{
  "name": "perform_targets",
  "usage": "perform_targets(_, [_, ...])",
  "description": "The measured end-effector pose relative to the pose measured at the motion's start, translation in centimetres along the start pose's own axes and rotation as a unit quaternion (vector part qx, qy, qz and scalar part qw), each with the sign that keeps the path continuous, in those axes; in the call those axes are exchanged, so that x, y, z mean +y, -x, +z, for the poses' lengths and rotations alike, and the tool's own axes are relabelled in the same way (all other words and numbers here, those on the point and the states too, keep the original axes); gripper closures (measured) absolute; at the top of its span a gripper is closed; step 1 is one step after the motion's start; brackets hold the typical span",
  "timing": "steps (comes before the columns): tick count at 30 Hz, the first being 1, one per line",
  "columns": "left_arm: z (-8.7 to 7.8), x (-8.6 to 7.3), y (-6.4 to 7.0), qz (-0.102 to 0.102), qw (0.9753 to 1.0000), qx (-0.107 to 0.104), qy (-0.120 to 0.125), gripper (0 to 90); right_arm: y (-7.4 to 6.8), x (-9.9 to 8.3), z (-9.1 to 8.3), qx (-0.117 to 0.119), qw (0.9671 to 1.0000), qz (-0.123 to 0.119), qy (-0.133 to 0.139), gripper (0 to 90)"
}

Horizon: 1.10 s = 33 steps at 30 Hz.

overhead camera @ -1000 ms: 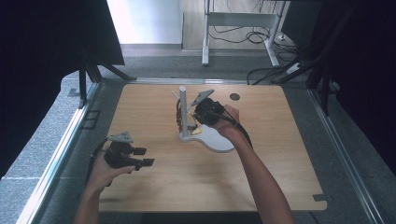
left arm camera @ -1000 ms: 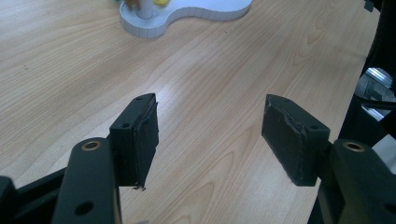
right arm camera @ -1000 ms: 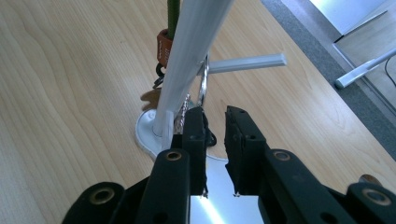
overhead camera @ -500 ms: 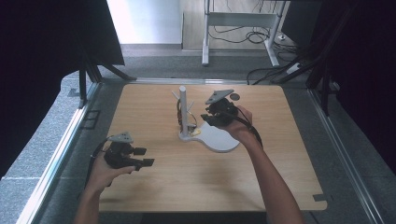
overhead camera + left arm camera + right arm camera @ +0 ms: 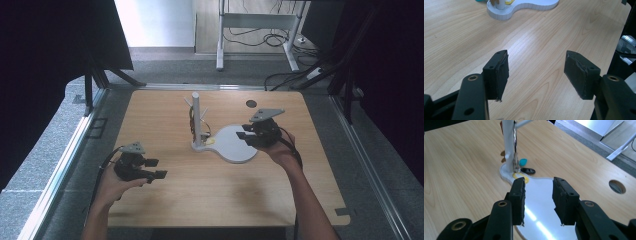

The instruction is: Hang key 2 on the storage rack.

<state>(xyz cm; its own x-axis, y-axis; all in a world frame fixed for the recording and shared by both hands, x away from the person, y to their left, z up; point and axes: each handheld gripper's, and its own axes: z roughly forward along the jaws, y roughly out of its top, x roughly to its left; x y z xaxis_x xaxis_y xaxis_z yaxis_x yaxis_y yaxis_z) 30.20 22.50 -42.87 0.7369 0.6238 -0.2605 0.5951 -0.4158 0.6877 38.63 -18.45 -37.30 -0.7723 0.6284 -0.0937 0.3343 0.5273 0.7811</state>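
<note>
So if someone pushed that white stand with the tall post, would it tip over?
Probably not easily: the white stand has a broad flat base lying on the table. Pushed high on its post, it might rock. The hanging chain would likely swing.

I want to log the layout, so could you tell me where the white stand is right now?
In the high view the white stand rises near the middle of the wooden table, its flat base spreading right toward the right hand-held gripper.

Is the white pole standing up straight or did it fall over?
Standing up. The white pole rises straight from its flat white base on the table.
</note>
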Motion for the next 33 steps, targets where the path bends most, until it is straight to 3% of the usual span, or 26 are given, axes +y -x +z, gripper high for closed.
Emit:
perform_targets(8, [0.2,0.0,0.2,-0.001,1.0,0.0,-0.001,37.1,0.4,-3.7,-1.2,-0.002,0.9995,0.029,0.012,60.6])
perform_targets(18, [0.6,0.2,0.5,0.003,1.0,0.0,0.0,37.2,0.1,-8.9,-1.6,-0.002,0.9975,0.068,0.018,56.6])
perform_targets(23, [1.0,0.4,0.8,0.005,1.0,-0.002,-0.005,37.2,0.3,-10.1,-1.4,-0.007,0.9971,0.076,0.01,55.2])
perform_targets(33, [1.3,0.6,1.0,0.009,1.0,-0.002,-0.003,37.1,0.3,-10.4,-1.7,-0.009,0.9968,0.078,0.017,50.3])
